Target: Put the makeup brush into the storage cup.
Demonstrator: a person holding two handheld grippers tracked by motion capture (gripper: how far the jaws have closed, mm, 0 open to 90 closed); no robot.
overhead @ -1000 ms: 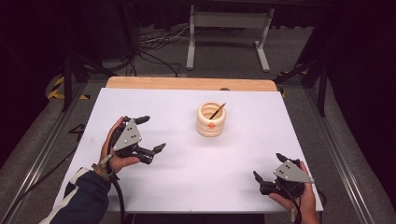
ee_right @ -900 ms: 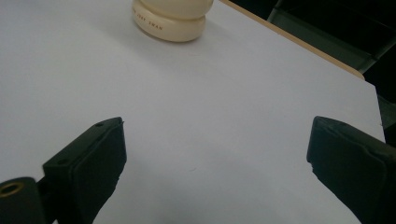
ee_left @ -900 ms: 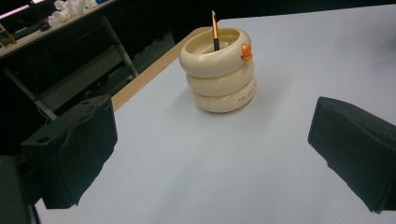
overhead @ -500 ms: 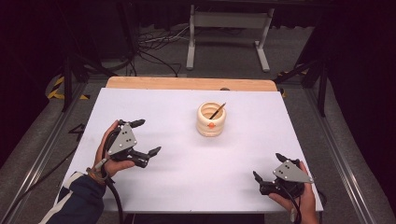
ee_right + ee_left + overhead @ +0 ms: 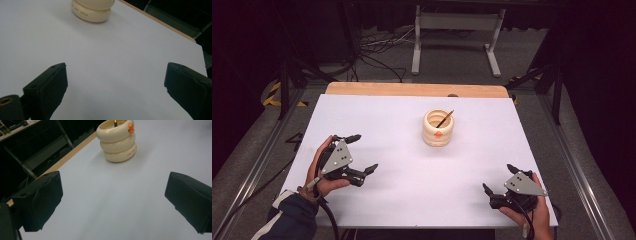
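Now, left gripper (image 5: 362, 152): jaws apart, lower left.
Right gripper (image 5: 497, 178): jaws apart, lower right.
Cream holder (image 5: 438, 127): upper centre of counter (image 5: 412, 200).

A white sheet covers the worktop (image 5: 412, 150), leaving a strip of bare wood showing along the far edge. A cream holder (image 5: 438, 128) shaped like three stacked rings stands on it, right of the middle toward the far side, with open white surface all around it.
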